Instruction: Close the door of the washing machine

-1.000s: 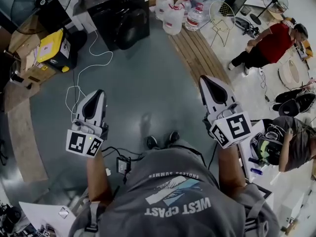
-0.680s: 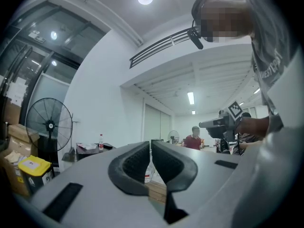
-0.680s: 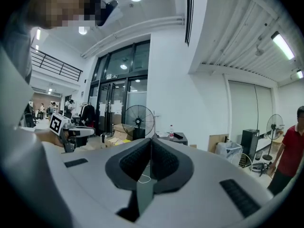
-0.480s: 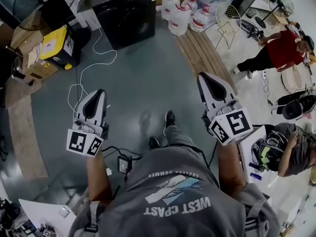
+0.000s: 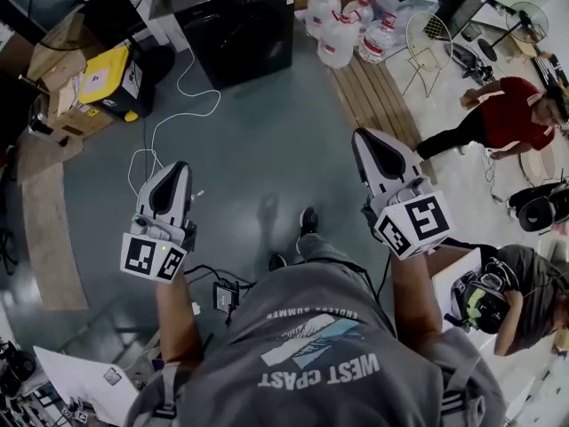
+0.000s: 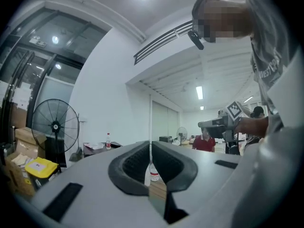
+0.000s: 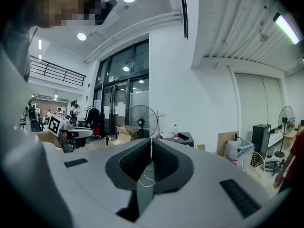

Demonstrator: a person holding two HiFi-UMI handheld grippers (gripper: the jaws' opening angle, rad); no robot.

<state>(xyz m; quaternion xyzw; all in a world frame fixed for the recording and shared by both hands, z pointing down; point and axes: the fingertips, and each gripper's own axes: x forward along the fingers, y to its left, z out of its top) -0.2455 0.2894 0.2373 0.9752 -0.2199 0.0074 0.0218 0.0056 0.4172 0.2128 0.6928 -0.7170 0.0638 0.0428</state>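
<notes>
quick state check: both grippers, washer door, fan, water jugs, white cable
left gripper: jaws shut, nothing between them
right gripper: jaws shut, nothing between them
washing machine: upright; front too dark to tell whether the door is open or closed
floor fan: standing upright; can't tell if it is spinning
water jugs: upright, capped
white cable: lying loose on the floor

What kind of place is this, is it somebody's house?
Probably a workshop or test lab, not a home. A black washing machine stands on a bare grey floor, with big water jugs beside it and cardboard boxes piled nearby.
</notes>
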